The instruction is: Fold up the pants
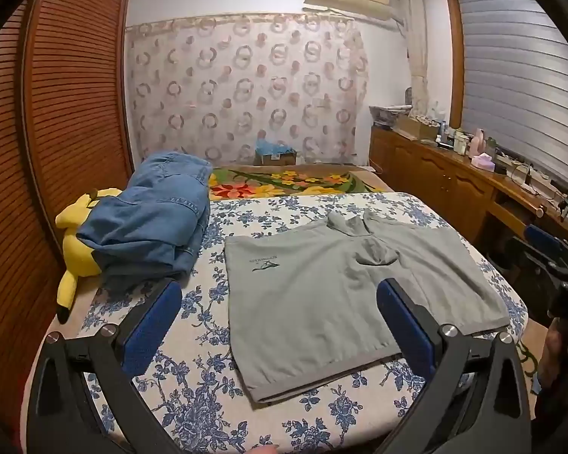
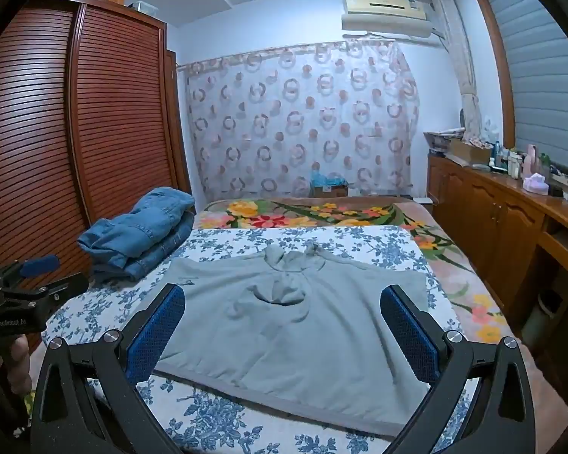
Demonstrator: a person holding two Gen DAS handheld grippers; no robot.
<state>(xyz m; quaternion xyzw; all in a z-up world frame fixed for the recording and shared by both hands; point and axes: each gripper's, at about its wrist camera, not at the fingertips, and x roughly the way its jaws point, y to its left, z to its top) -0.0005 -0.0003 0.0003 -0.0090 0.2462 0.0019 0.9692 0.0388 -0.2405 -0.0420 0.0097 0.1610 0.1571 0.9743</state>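
Grey pants (image 1: pixel 322 295) lie flat on the blue-flowered bed sheet (image 1: pixel 193 389), waistband towards me, with a bunched lump at the far middle; they also show in the right wrist view (image 2: pixel 284 325). My left gripper (image 1: pixel 280 302) is open and empty, held above the near edge of the pants. My right gripper (image 2: pixel 282 306) is open and empty, held above the pants' near half. The right gripper shows at the right edge of the left wrist view (image 1: pixel 549 261). The left gripper shows at the left edge of the right wrist view (image 2: pixel 30 276).
A pile of folded blue jeans (image 1: pixel 151 223) sits at the bed's far left, on a yellow plush toy (image 1: pixel 75 249). A flowered blanket (image 1: pixel 291 183) covers the far bed. A brown louvred wardrobe (image 1: pixel 64 113) stands left; a wooden cabinet (image 1: pixel 454 181) with bottles stands right.
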